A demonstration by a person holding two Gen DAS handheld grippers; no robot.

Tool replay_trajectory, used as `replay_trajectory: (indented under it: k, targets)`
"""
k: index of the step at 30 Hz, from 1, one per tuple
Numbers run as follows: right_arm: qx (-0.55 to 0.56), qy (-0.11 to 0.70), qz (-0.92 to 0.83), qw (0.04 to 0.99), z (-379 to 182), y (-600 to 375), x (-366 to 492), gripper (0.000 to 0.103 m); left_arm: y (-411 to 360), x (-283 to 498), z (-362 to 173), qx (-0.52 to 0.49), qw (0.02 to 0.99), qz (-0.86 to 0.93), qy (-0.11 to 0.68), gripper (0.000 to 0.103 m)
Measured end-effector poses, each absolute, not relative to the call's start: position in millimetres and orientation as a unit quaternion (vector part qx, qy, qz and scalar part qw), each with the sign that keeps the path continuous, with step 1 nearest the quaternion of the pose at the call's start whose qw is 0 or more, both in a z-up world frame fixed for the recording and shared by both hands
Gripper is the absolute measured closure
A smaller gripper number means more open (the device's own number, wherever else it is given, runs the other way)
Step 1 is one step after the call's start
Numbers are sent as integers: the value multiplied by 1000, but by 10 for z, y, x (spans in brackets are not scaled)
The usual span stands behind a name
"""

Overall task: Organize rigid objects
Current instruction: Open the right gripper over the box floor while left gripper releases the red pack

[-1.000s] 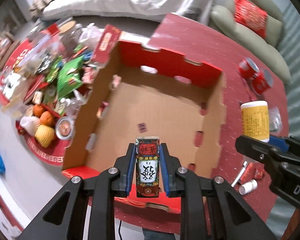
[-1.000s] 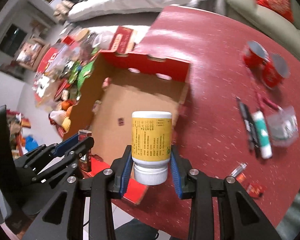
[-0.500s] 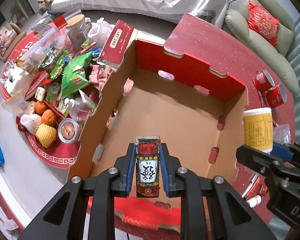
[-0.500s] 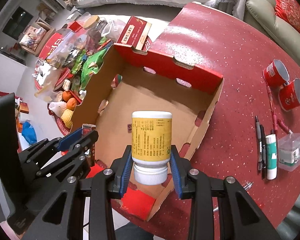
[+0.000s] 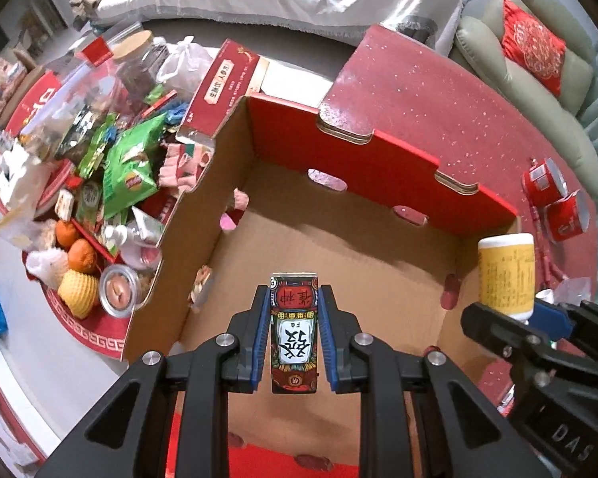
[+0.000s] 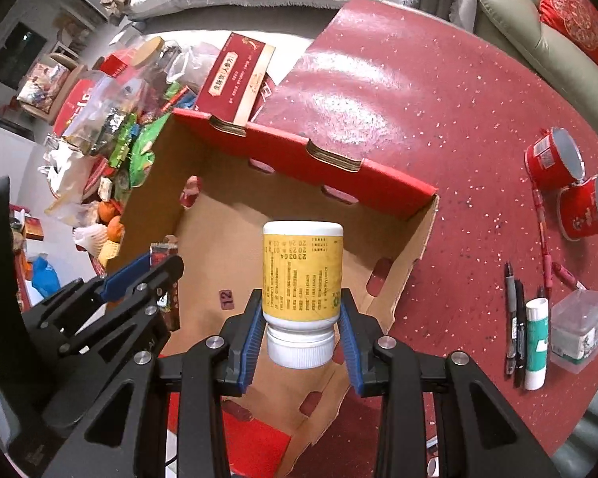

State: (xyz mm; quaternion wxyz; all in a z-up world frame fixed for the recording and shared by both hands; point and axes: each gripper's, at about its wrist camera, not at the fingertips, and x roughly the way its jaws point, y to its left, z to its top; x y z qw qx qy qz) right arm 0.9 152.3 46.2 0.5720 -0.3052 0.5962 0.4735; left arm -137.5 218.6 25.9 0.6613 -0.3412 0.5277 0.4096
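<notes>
My left gripper (image 5: 294,338) is shut on a small red patterned card box (image 5: 295,330), held above the floor of an open cardboard box (image 5: 382,279) with red walls. In the right wrist view my right gripper (image 6: 302,332) is shut on a yellow-labelled white pill bottle (image 6: 302,275), cap toward the camera, over the same cardboard box (image 6: 235,247). The bottle (image 5: 505,275) and right gripper show at the right edge of the left wrist view. The left gripper (image 6: 139,275) with the card box (image 6: 161,253) appears at the left of the right wrist view.
The box rests on a red speckled table (image 6: 418,99). Two red cups (image 6: 570,183), pens (image 6: 514,318), a glue stick (image 6: 536,342) and a clear plastic case (image 6: 578,330) lie at its right. A floor pile of snacks, fruit and jars (image 5: 99,183) is left of the box.
Both grippers have moved forward and down over the cardboard box, which now looks larger and sits under them. Each still grips its object as before.
</notes>
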Motion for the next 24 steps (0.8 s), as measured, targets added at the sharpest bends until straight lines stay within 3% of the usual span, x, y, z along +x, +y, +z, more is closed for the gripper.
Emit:
replay_trajectory:
  k: [10, 12, 14, 17, 21, 23, 24]
  targets:
    - [-343, 587, 471, 562, -20, 1675, -32, 66, 2296, -1218, -153, -340, 647, 395, 557, 77]
    - [-345, 590, 464, 563, -101, 1678, -4, 66, 2302, -1182, -199, -340, 651, 385, 560, 69]
    - [-342, 592, 460, 566, -150, 1680, 23, 66, 2307, -1162, -231, -331, 648, 389, 565, 45]
    - [-339, 598, 453, 567, -202, 1663, 94, 63, 2324, -1203, -231, -325, 639, 404, 568, 22]
    - [-322, 595, 466, 571, -94, 1605, 166, 45, 2377, -1249, -180, -342, 638, 406, 558, 16]
    - [-322, 586, 468, 579, -1, 1589, 172, 40, 2392, -1293, -108, -347, 642, 410, 548, 1]
    - [-321, 581, 469, 584, 65, 1571, 189, 36, 2396, -1317, -73, -352, 643, 409, 543, 0]
